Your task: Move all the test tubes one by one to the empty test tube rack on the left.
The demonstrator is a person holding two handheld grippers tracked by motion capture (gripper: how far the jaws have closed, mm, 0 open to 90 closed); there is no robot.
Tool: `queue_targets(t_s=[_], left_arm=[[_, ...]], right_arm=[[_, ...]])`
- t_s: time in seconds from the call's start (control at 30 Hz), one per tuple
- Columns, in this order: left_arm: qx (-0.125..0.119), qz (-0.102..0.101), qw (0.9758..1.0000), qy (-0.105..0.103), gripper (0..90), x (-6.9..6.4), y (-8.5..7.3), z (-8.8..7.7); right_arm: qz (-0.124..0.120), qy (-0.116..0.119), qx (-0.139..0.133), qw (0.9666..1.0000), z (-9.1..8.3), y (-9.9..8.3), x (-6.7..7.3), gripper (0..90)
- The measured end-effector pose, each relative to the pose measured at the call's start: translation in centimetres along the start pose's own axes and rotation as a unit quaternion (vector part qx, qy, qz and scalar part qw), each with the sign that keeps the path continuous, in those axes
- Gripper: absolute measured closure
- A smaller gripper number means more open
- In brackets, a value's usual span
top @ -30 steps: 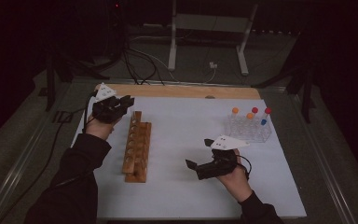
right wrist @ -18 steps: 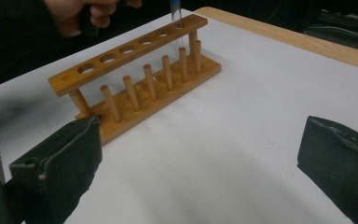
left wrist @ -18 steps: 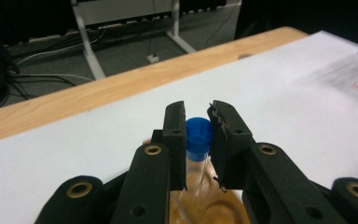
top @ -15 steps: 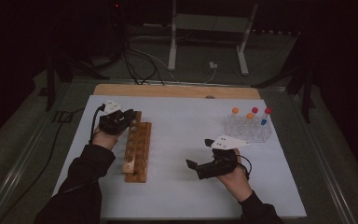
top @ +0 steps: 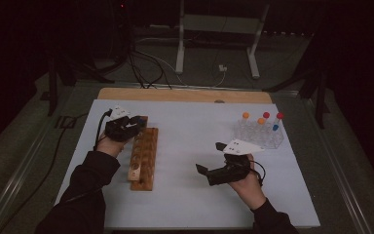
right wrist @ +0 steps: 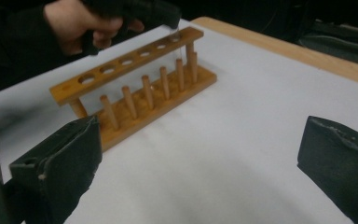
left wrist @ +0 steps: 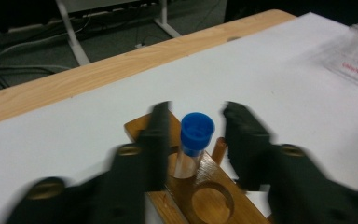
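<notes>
Clear tube with blue screw cap [left wrist: 195, 140] stands upright in the end hole of the wooden tube rack [top: 142, 158]. Left gripper [left wrist: 193, 126], jaws just opened, straddles it without contact. Right gripper [top: 209, 168] gapes empty over the white table sheet [top: 190, 146].

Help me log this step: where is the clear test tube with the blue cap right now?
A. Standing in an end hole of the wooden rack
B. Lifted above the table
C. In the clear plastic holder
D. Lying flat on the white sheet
A: in the left gripper view the clear test tube with the blue cap stands upright in an end hole of the wooden rack, between the left gripper jaws.
</notes>
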State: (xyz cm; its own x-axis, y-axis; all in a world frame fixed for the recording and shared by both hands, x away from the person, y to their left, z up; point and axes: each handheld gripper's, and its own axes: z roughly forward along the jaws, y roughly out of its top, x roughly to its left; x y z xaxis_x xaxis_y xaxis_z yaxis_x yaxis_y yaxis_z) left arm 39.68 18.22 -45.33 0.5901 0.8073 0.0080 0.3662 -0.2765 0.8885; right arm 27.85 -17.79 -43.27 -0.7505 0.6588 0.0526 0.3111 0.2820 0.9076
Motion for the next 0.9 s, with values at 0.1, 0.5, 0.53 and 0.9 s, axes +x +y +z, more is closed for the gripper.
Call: queue_targets(t_s=[0.1, 0.5, 0.53, 0.9], left_arm=[[-0.010, 0.000, 0.9999, -0.005, 50.3, -0.3, 0.1, -0.6], [-0.025, -0.016, 0.9986, -0.044, 9.0, -1.1, 0.4, -4.4], [-0.024, -0.014, 0.9982, -0.053, 7.5, -1.1, 0.4, -4.7], [-0.020, -0.014, 0.9958, -0.088, 2.1, -2.4, -1.1, -7.1]], right_arm=[[0.002, -0.003, -0.009, 0.9999, -0.7, 0.4, -0.6, 0.0], [0.008, -0.098, -0.040, 0.9943, -4.9, 1.9, -5.3, 0.0], [0.009, -0.109, -0.044, 0.9931, -5.4, 1.9, -5.9, 0.0], [0.040, -0.205, -0.054, 0.9766, -8.8, 1.2, -10.4, 0.0]])
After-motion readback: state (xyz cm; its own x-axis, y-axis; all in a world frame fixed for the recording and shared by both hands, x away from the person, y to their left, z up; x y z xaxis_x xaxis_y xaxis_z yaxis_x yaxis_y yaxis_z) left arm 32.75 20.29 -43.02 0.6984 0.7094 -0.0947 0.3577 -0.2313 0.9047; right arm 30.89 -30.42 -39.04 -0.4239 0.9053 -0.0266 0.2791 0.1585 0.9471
